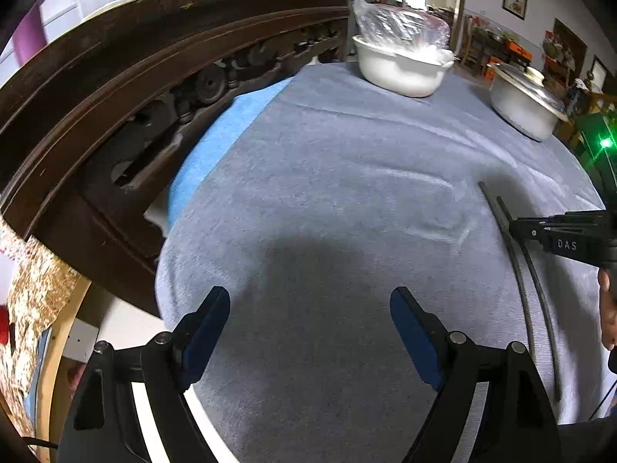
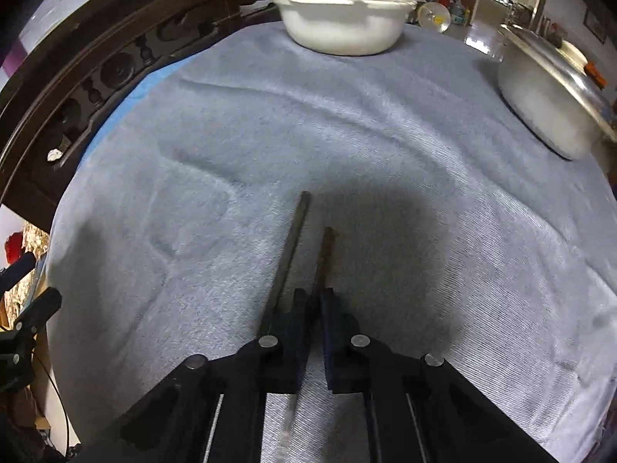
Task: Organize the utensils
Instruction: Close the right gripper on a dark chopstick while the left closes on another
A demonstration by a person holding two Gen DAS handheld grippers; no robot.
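Two dark thin chopsticks lie side by side on a grey towel point(image 2: 424, 154). In the right wrist view my right gripper point(image 2: 316, 294) is shut on the brownish right chopstick point(image 2: 327, 254), whose tip sticks out ahead of the pads. The grey left chopstick point(image 2: 297, 231) runs just outside the left finger point(image 2: 293, 320) and on beneath it. The left wrist view has both chopsticks point(image 1: 518, 270) at the far right, with the right gripper point(image 1: 515, 227) pinched over them. My left gripper point(image 1: 310, 303) hangs open over bare towel point(image 1: 347, 177), with nothing between its fingers.
A white bowl point(image 1: 401, 73) point(image 2: 339, 27) with a plastic bag in it stands at the towel's far edge. To the right is a white pot point(image 1: 528, 108) point(image 2: 547, 92) under a metal lid. A dark carved wooden frame point(image 1: 154, 77) borders the left side. A blue cloth point(image 1: 216, 142) shows beneath.
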